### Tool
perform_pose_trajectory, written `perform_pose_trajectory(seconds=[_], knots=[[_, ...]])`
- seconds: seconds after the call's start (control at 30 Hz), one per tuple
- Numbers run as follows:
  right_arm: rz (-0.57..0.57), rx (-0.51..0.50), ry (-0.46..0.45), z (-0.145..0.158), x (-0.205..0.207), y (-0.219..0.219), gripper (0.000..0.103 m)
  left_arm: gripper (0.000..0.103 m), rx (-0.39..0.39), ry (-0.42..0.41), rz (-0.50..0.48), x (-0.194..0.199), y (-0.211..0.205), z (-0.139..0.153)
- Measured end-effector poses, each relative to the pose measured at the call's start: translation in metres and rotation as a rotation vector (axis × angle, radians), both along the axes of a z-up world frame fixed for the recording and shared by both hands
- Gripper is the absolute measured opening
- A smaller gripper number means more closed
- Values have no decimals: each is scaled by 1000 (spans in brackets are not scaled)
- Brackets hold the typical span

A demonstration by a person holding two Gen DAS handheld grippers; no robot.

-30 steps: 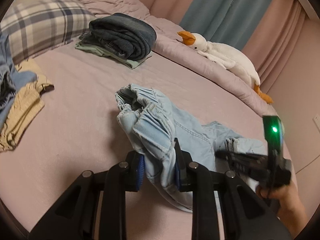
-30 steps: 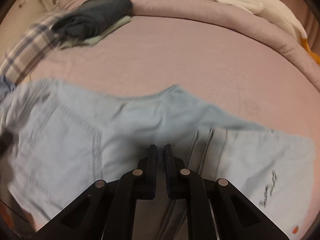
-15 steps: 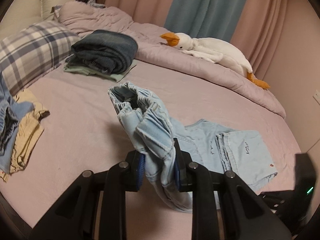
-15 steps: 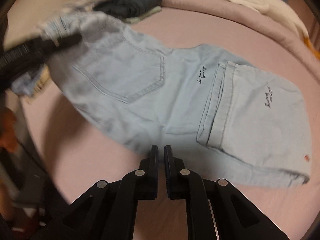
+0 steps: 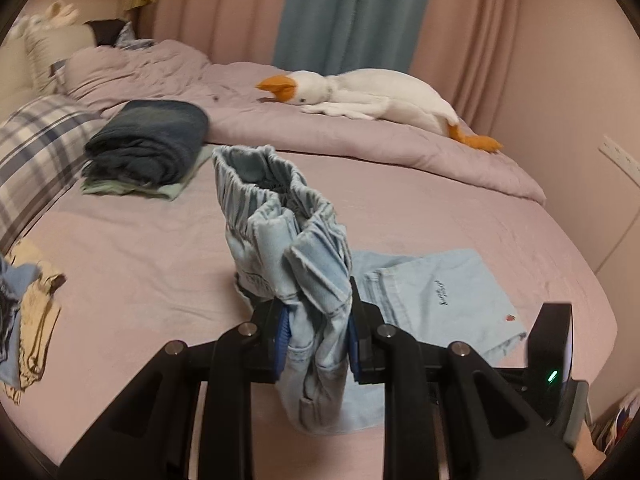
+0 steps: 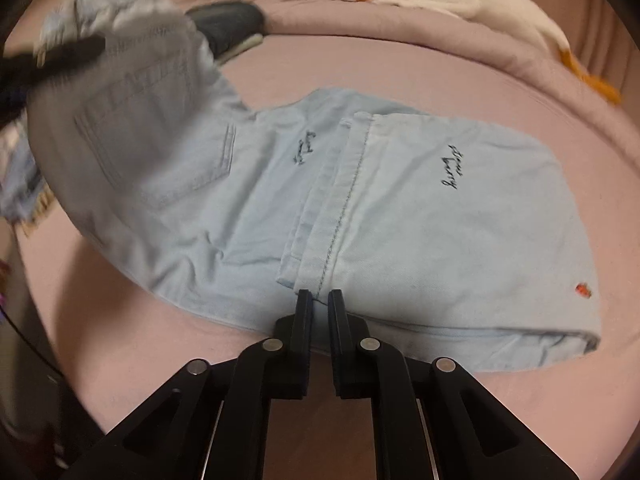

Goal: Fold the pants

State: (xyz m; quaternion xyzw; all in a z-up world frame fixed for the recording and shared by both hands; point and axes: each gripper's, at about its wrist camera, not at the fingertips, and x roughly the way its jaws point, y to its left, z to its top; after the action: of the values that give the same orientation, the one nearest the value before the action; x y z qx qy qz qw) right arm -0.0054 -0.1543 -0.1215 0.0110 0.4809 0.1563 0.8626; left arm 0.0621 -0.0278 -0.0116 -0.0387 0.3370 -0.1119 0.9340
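Change since earlier: waistband end of the pants [image 5: 280,216] is lifted higher off the bed than a second ago, and the right gripper has backed off the denim to the near edge of the garment, which now lies in full view ahead of it.
Left gripper [image 5: 316,334]: fingers [image 5: 280,332] clamped on a thick bunch of pale blue denim at the waistband; the gathered elastic stands upright above the pads.
Right gripper [image 6: 319,304]: fingers [image 6: 303,312] nearly together with a narrow gap between them, tips at the near edge of the folded legs; whether they pinch any cloth cannot be told.
Pants, right wrist view [image 6: 420,216]: leg part lies flat on the bed, folded over itself, with a hem seam running toward the fingertips, two dark script marks and a small red patch near the right corner; the back pocket end rises to the left, blurred, toward the other gripper.
Bed [image 5: 460,216]: pink sheet under the pants, quilt bunched along the far side.
Folded stack [image 5: 148,148]: dark clothing on a pale green piece, well apart from the pants, far left.
Goose toy [image 5: 372,96]: white plush with orange beak and feet, lying on the quilt.
Plaid pillow [image 5: 32,148]: left edge of the bed.
Loose clothes [image 5: 28,312]: yellow and blue heap at the near left.
Curtains [image 5: 352,12]: pink and blue, behind the bed.
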Motion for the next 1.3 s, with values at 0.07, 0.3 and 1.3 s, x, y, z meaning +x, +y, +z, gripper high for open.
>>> perform_pose_trajectory(seconds=[0.07,0.3,1.3], knots=[[-30,106,-2,7,7,-7,12,23,12,-4,-22,0,-10,1],[-145,328,-16,19,19,-49,26,23,43,4,-95,3,-42,-3],[-235,1035,195,-14,70,-91,69,74,-36,143,-303,2,-56,-57]])
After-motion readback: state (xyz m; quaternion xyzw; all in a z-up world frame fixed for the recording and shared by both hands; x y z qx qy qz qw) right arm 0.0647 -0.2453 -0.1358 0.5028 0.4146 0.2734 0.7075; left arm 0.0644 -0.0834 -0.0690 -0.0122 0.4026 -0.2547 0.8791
